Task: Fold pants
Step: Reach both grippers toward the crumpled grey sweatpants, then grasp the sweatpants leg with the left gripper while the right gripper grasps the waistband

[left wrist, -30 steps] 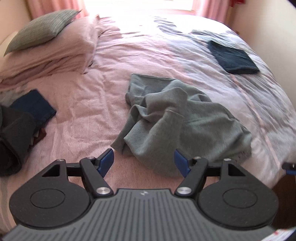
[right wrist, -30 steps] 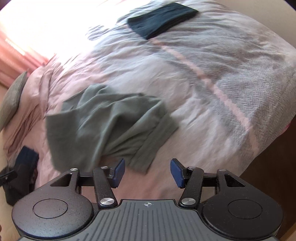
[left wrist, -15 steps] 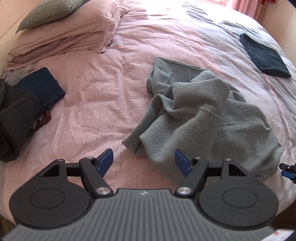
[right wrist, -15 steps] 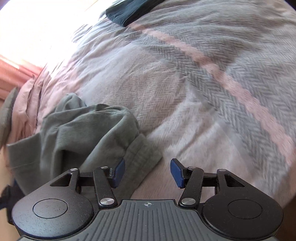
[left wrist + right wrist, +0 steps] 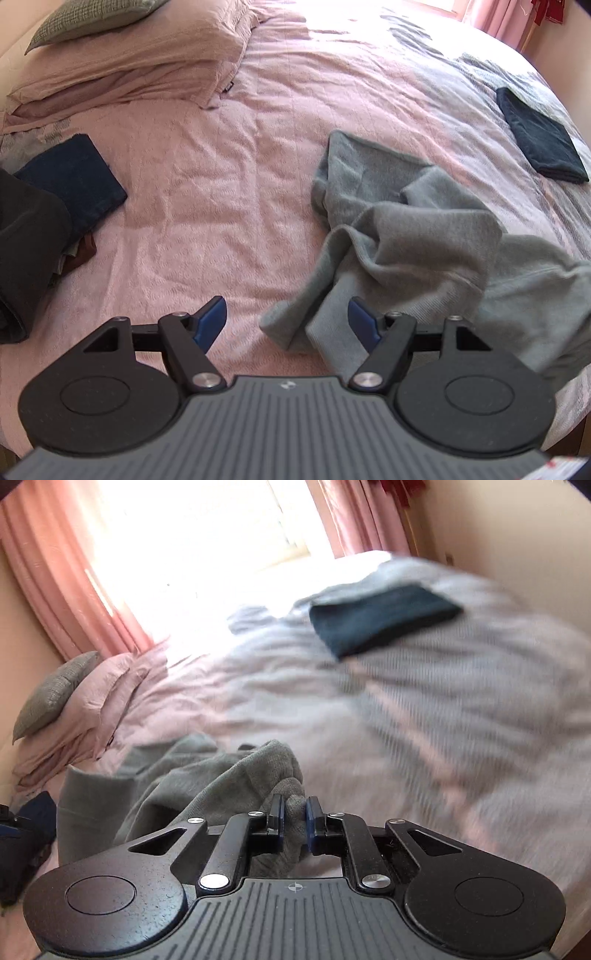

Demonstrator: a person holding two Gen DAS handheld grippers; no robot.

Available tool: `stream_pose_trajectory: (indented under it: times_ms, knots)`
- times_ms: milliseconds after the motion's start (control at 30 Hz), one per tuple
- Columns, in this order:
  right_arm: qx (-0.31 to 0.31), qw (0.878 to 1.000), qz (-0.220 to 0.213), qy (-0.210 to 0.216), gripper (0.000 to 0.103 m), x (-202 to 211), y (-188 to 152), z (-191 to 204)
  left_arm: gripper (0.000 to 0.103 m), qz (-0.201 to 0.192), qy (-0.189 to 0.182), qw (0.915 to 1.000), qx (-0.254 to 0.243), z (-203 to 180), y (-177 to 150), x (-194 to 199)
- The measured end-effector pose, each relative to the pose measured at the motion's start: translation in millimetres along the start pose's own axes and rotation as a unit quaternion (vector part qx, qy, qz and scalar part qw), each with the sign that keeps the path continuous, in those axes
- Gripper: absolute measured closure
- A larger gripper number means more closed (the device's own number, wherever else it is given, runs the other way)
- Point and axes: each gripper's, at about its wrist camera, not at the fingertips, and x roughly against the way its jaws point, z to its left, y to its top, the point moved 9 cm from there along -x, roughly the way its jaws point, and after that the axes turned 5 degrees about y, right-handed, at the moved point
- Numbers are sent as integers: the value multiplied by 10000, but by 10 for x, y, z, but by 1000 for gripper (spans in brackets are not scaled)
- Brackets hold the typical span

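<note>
Grey sweatpants [image 5: 417, 240] lie crumpled on the pink bedspread [image 5: 221, 177], right of centre in the left wrist view. My left gripper [image 5: 287, 320] hovers open just above their near corner, its right blue pad beside a fold, gripping nothing. In the right wrist view the same grey pants [image 5: 207, 775] bunch up in front of me. My right gripper [image 5: 294, 814] is shut on a fold of that grey fabric, which is pinched between the two pads and lifted slightly.
A folded dark navy garment [image 5: 539, 140] rests at the far right of the bed, also the dark folded garment [image 5: 380, 616]. A blue folded piece [image 5: 74, 181] and a black pile [image 5: 26, 251] sit at the left. Pillows [image 5: 122, 62] lie at the head; pink curtains [image 5: 66, 590] hang by the window.
My right gripper went from open above the bed to shut on the pants' edge, and its view tilted up. My left gripper moved closer over the pants' near corner, still open.
</note>
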Motion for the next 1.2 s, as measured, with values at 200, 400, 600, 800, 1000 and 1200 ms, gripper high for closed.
stream_pose_trajectory:
  times_ms: [200,400,600,800,1000,1200]
  knots:
    - [2131,9621,-1541,-721,96,663,1219,456,34,-317,-332,9989,28,-60,319,172]
    - [2499,9318,-401,-2600,102,915,410,-483,34,58,-572,9983,-54,-253,97,-48]
    - [-1465,9450,1217,-2659,101,925,-1098,-1560,34,478,-484,9975,-196,-353,-107,-431]
    - [-3229,9312,482,-1621,64,396,-694,-1691,34,397,-469,9974,-365,-447,-24,-679]
    - [-4369,8953,-12,-868,43,-192,10,-1905,34,512,-388,9978,-137,-301,-117,-809]
    - [-5037,8598,169,-817,43,-770,324,-2057,34,415,-200,9987,218,-40,-111,-811]
